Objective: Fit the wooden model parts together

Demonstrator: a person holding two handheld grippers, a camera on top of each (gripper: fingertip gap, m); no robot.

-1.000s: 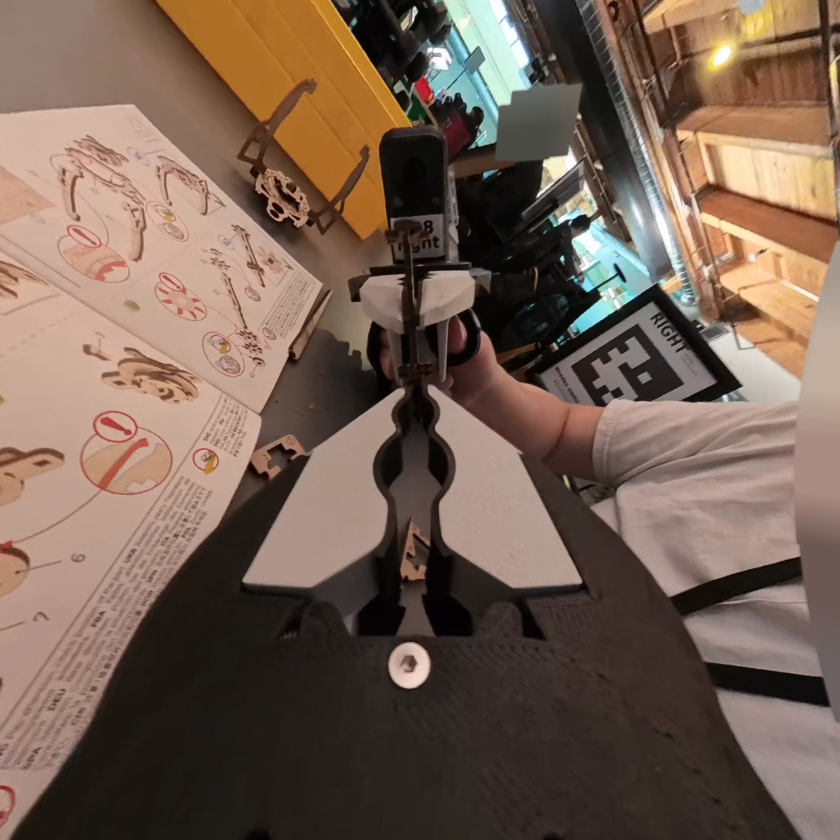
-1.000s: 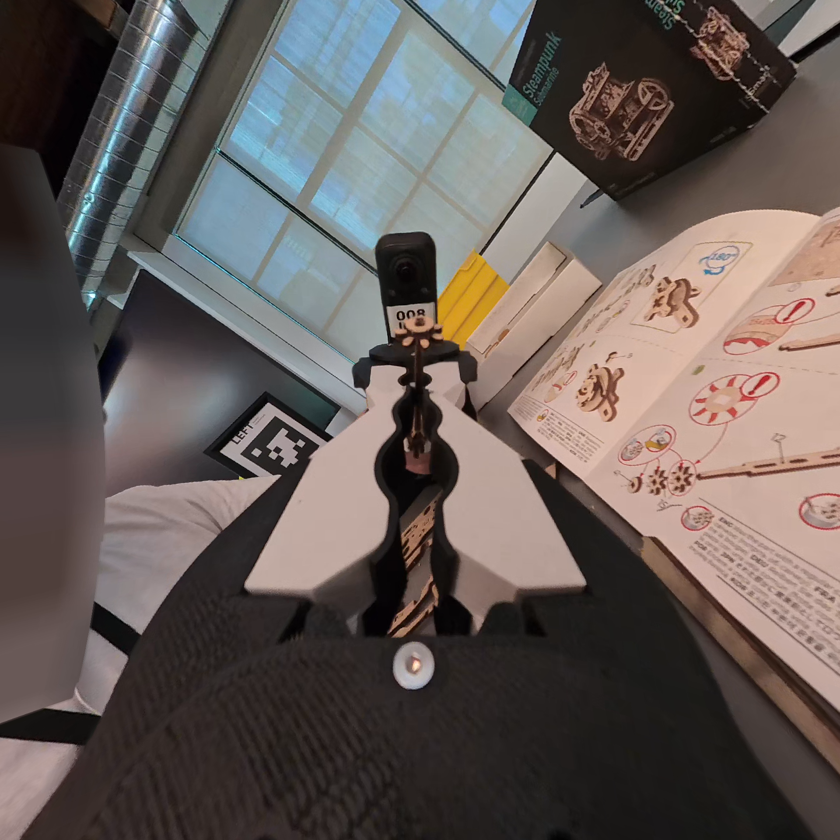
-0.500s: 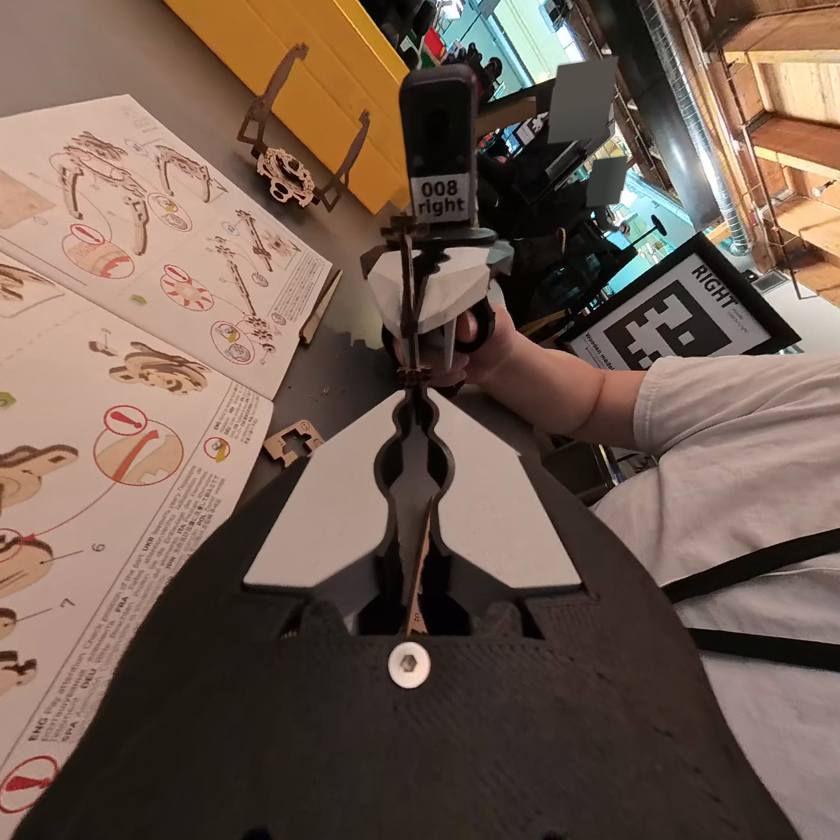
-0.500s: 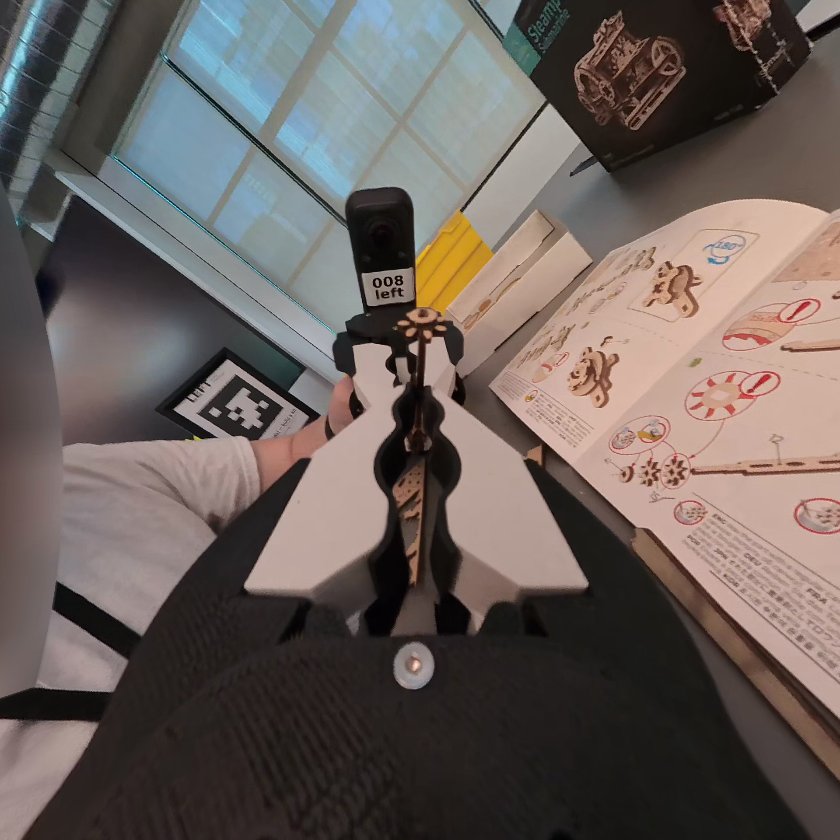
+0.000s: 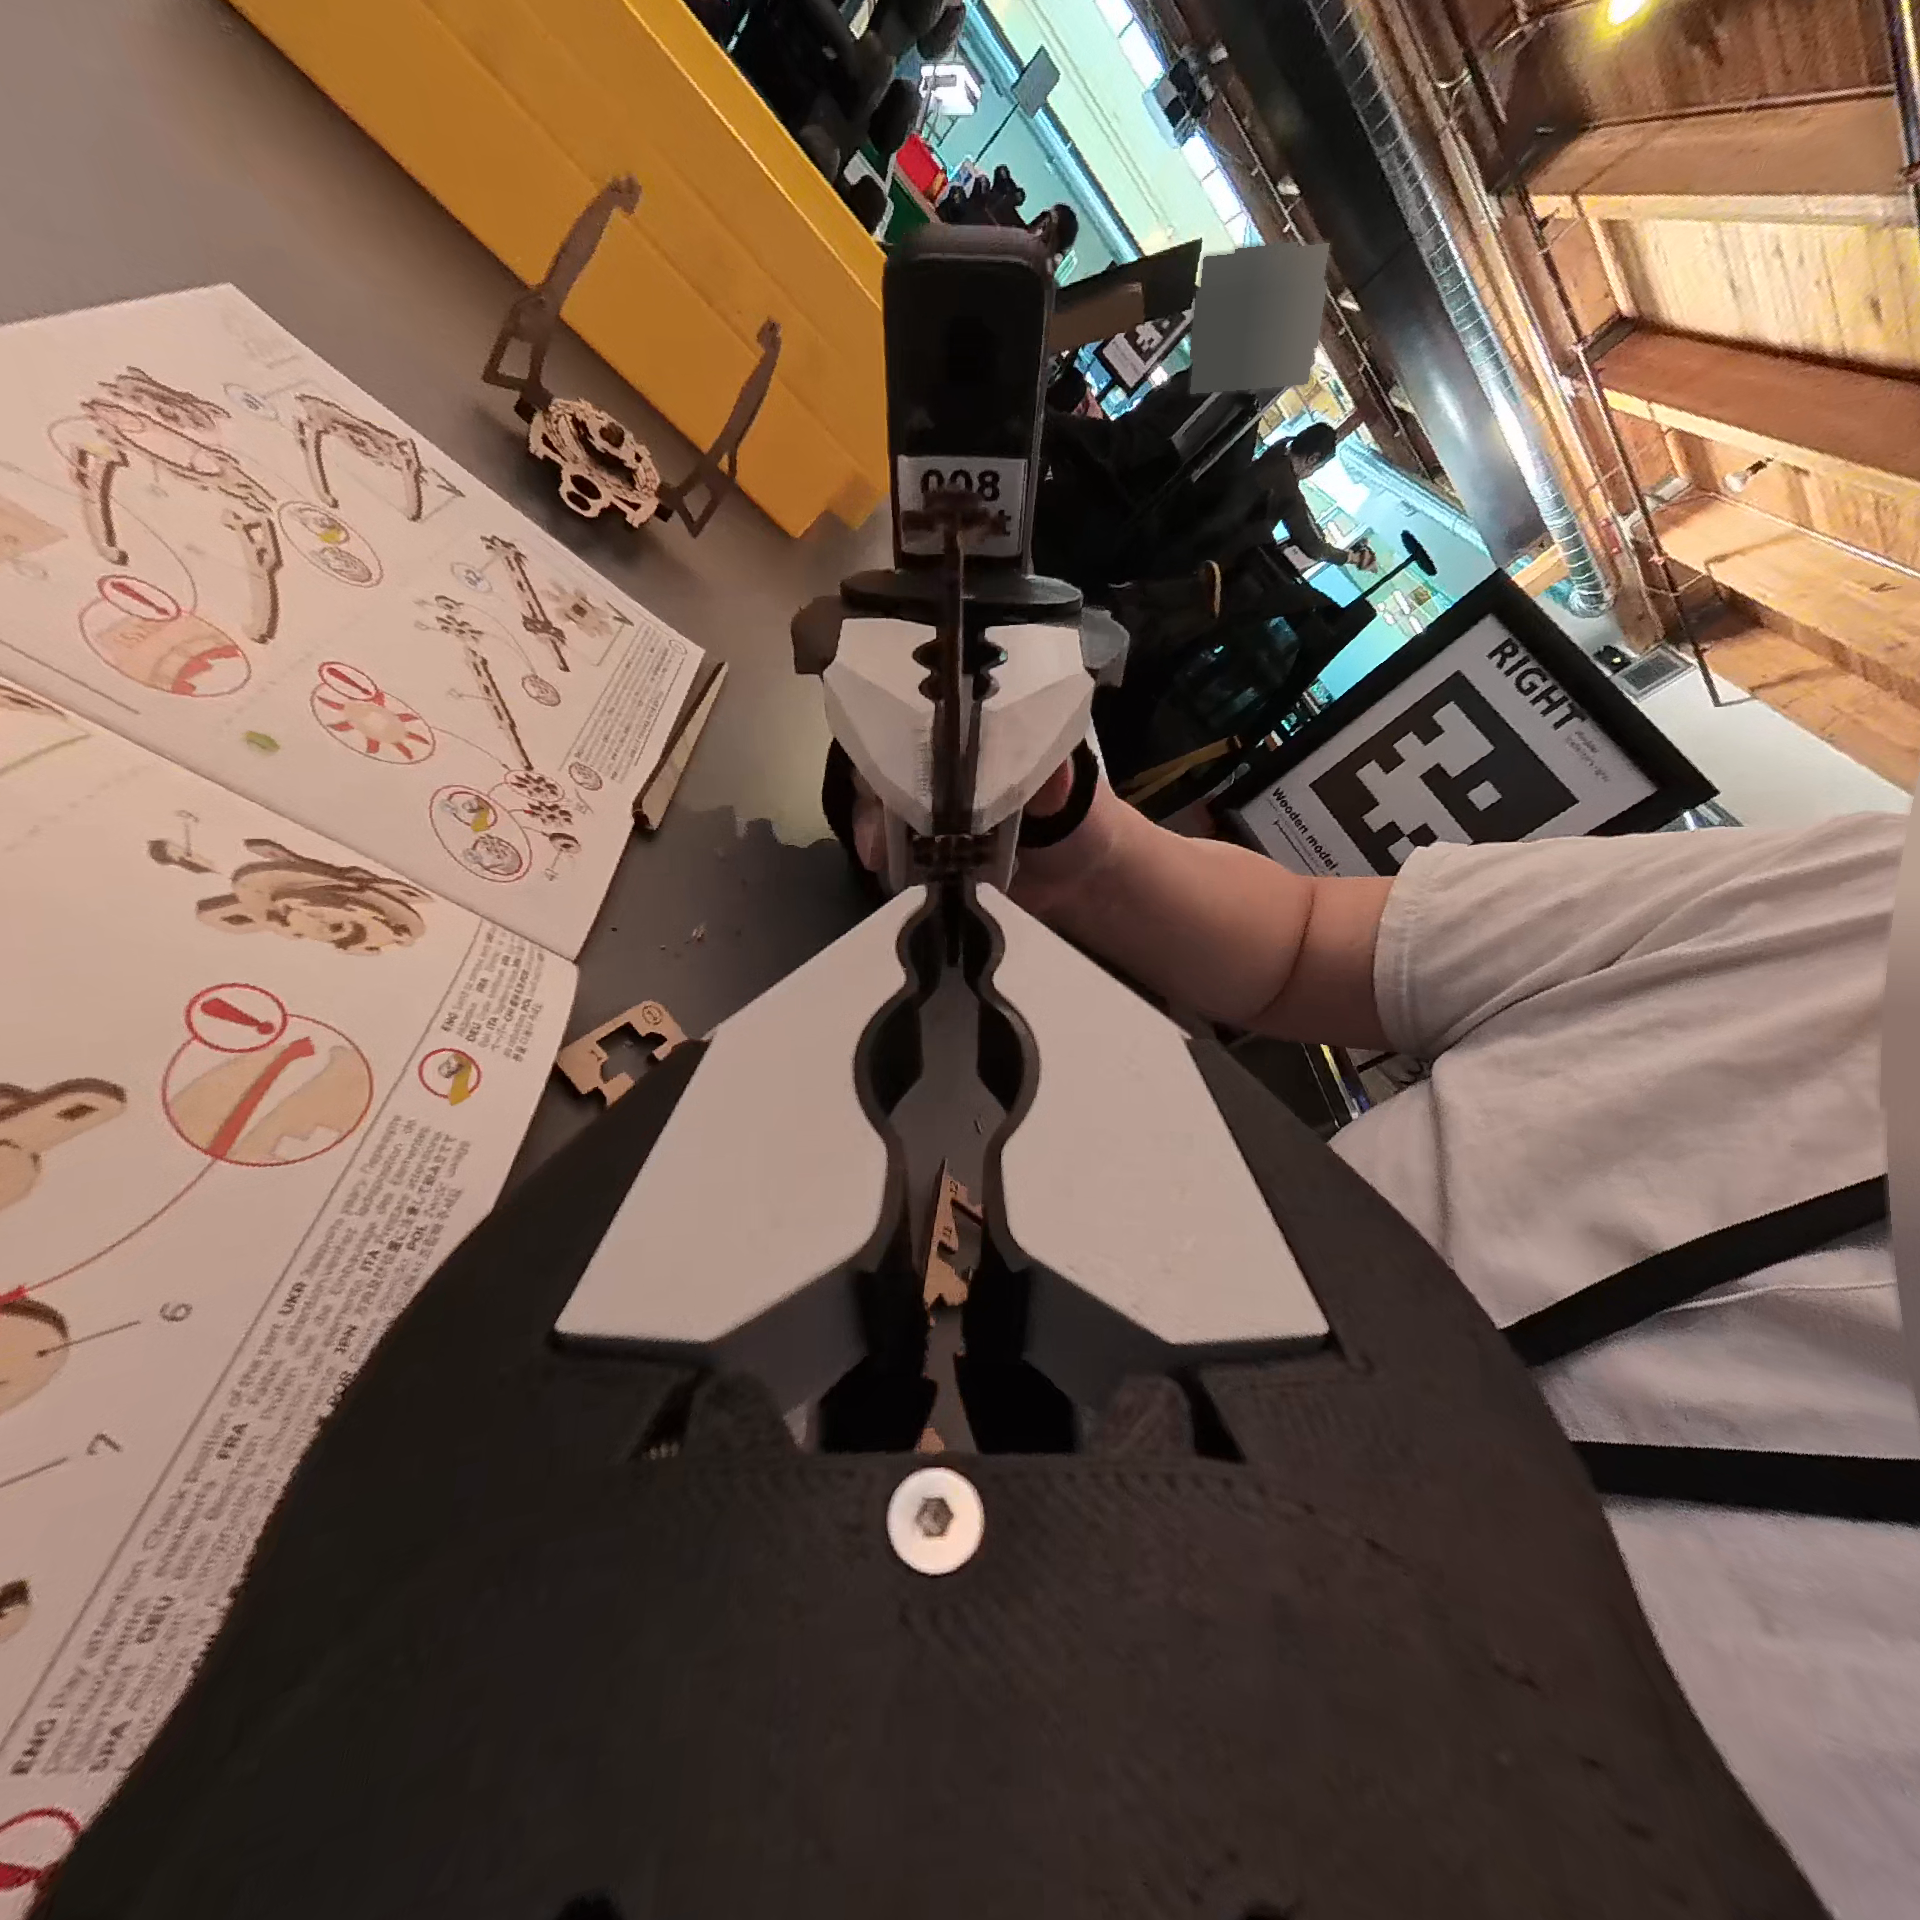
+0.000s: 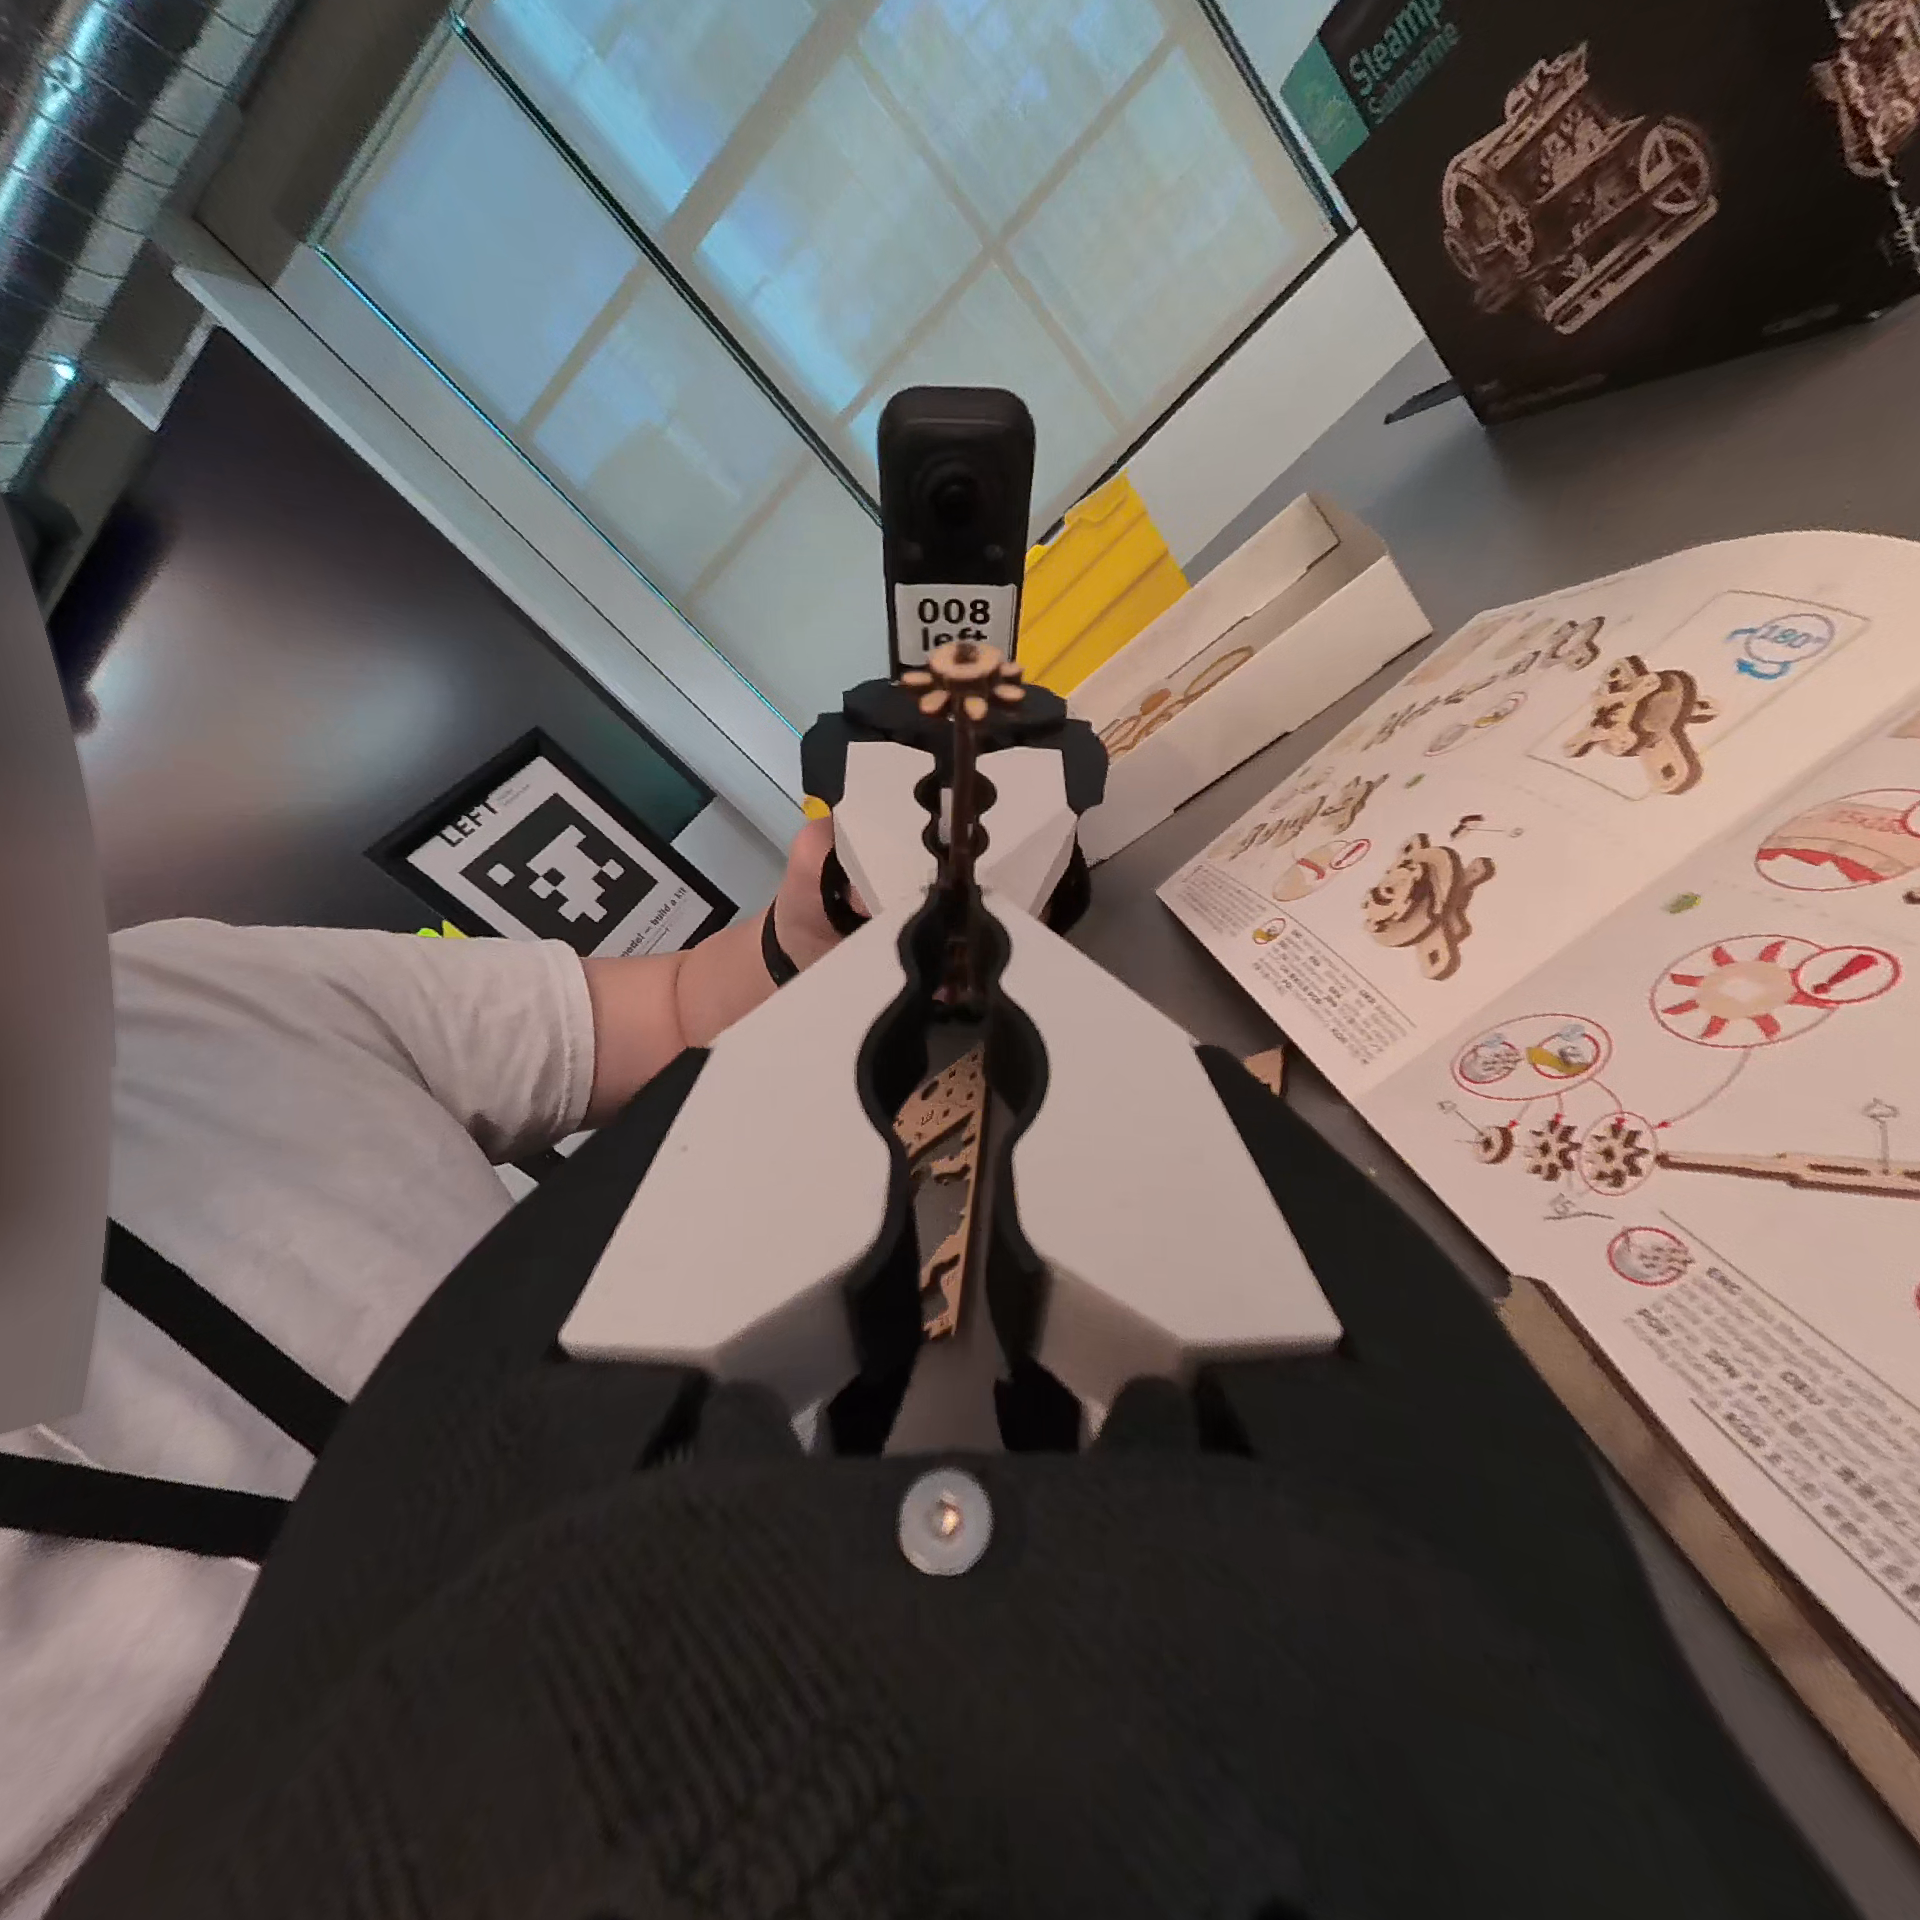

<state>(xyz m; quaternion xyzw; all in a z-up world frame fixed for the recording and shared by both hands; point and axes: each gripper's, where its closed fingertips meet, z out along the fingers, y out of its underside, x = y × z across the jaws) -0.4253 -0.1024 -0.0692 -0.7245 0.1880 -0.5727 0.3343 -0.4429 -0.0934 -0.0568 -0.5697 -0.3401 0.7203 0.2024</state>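
Observation:
My left gripper (image 5: 948, 885) is shut on a small wooden part (image 5: 945, 1252) that sits deep between its white fingers (image 5: 748, 1164). My right gripper (image 6: 951, 920) is shut on a flat wooden strip with cut-outs (image 6: 943, 1174). The two grippers face each other tip to tip above the table. A thin wooden stem with a small gear at its end (image 6: 961, 681) runs edge-on between them; it also shows in the left wrist view (image 5: 951, 665). How the parts meet at the tips is hidden.
An open instruction booklet (image 5: 260, 935) lies on the grey table (image 5: 125, 187), also in the right wrist view (image 6: 1610, 987). A half-built wooden assembly (image 5: 597, 473), a loose wooden piece (image 5: 618, 1049) and a yellow box (image 5: 623, 177) lie beyond it. A black model box (image 6: 1621, 187) stands at the far right. Less than 4 cm separates the two grippers' tips.
The two grippers have swung and tilted while staying tip to tip. The strip in my right gripper has turned so more of its face shows. Both stay shut.

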